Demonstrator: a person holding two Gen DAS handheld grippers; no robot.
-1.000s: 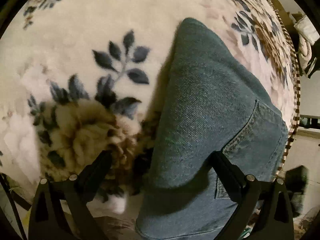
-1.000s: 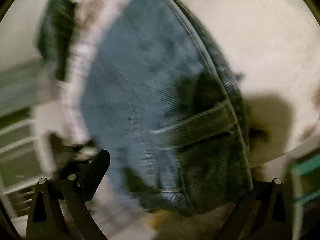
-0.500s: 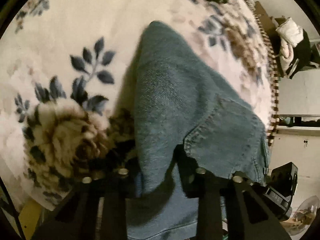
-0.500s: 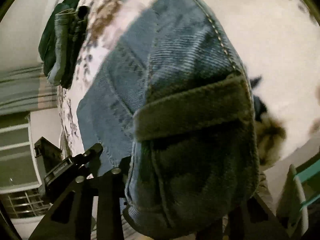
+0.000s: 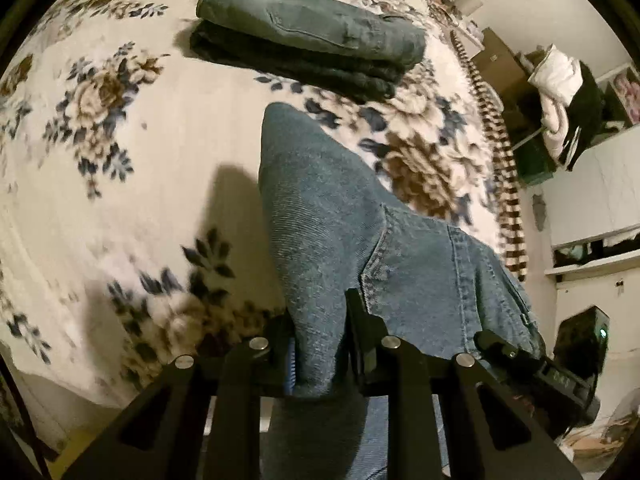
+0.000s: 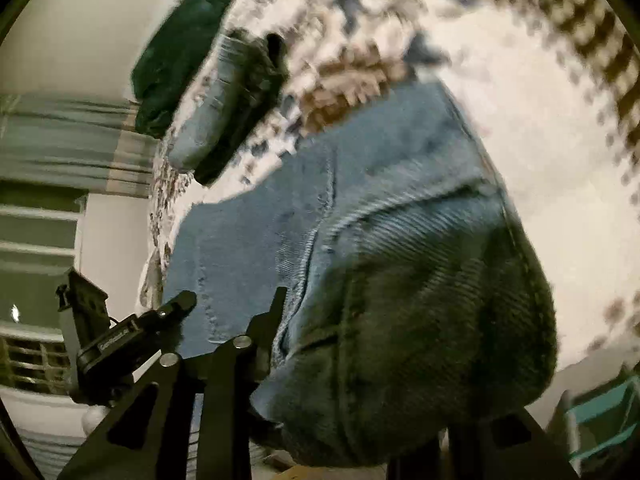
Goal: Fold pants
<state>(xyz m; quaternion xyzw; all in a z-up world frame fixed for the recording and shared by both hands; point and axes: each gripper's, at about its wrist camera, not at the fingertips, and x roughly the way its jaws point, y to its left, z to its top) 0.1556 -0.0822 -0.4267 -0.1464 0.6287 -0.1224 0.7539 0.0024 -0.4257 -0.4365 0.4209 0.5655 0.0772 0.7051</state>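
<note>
Bedspread (image 5: pixel 168 184) lies farther below our claws than a second ago: plush, floral, cream. Jeans (image 5: pixel 400 256) rise with us, lifted clear for the fold, stiff ribbed denim draping forward from both grips. Beyond them sits a folded stack (image 5: pixel 312 48), squared and dark. Left claw (image 5: pixel 320 344), open a second ago, now pinches the waist edge narrowly; right claw (image 6: pixel 360 380) clamps bunched denim.
</note>
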